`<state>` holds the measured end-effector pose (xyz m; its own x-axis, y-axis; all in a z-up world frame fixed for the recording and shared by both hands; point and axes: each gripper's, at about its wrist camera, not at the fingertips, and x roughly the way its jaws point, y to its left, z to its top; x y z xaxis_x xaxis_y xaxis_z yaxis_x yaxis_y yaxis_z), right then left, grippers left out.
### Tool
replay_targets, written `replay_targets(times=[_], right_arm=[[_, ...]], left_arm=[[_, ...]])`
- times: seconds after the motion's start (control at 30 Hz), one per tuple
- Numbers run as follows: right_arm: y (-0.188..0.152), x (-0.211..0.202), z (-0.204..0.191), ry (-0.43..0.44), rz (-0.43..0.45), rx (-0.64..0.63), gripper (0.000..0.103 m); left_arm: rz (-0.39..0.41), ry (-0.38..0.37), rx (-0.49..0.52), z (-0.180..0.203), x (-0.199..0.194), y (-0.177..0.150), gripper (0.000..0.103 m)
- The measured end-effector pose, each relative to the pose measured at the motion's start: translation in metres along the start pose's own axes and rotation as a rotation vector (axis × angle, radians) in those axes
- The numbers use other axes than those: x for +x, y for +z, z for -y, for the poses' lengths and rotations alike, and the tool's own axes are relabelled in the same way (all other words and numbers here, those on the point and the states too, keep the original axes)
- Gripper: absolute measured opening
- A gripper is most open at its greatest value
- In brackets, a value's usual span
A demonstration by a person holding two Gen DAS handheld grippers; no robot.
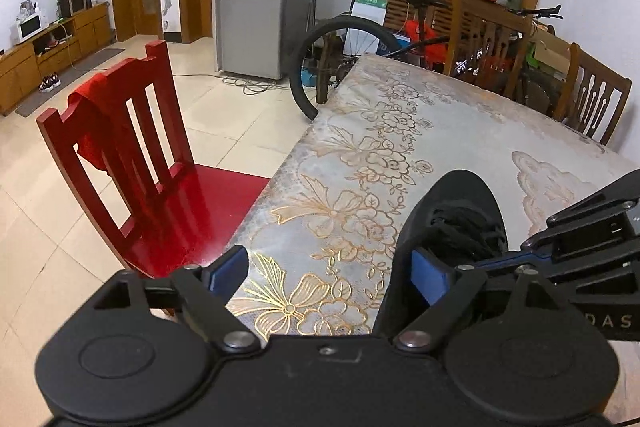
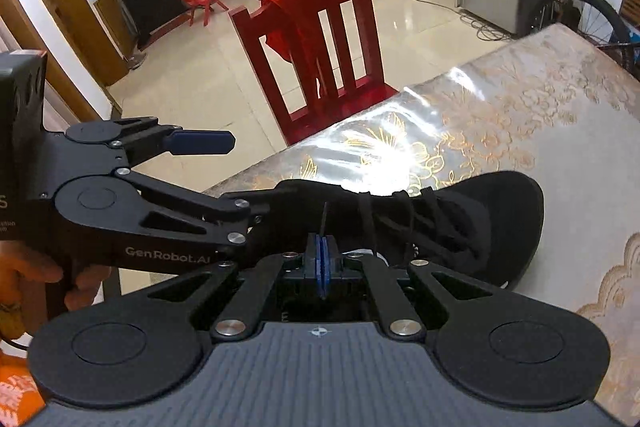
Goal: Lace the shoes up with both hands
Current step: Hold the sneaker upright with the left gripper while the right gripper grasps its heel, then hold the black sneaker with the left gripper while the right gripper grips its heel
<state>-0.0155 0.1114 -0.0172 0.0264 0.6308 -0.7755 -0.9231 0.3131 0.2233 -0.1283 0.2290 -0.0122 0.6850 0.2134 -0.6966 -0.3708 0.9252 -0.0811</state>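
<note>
Closest to the lens in the left wrist view, the left gripper [image 1: 328, 271] stands with its jaws spread wide and nothing pressed between them: its left blue pad hangs over the table edge, its right pad lies against the side of the black shoe [image 1: 452, 211]. Left of it stands a red chair [image 1: 132, 155] with a red cloth [image 1: 100, 107] draped over its back. The shoe rests on the floral table cover [image 1: 360, 167], toe pointing away, black laces [image 1: 468, 231] tangled over the tongue. Farther right in that view the right gripper [image 1: 516, 257] reaches in; in its own view its blue pads [image 2: 322, 261] are clenched together on a black lace end [image 2: 323, 223] standing up from them.
</note>
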Motion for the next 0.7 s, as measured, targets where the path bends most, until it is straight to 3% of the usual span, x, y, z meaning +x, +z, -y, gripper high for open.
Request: replay_targets(times=[0.3, 0.57, 0.7], right_arm=[[0.013, 0.003, 0.027, 0.06, -0.028, 0.191, 0.001], [0.015, 0.0, 0.027, 0.106, -0.063, 0.109, 0.002], [0.018, -0.002, 0.03, 0.081, -0.059, 0.101, 0.002]], left_arm=[[-0.016, -0.016, -0.04, -0.009, 0.004, 0.001, 0.087], [-0.016, -0.014, -0.014, -0.006, 0.004, 0.0, 0.087], [-0.018, -0.013, -0.007, -0.005, 0.005, 0.001, 0.087]])
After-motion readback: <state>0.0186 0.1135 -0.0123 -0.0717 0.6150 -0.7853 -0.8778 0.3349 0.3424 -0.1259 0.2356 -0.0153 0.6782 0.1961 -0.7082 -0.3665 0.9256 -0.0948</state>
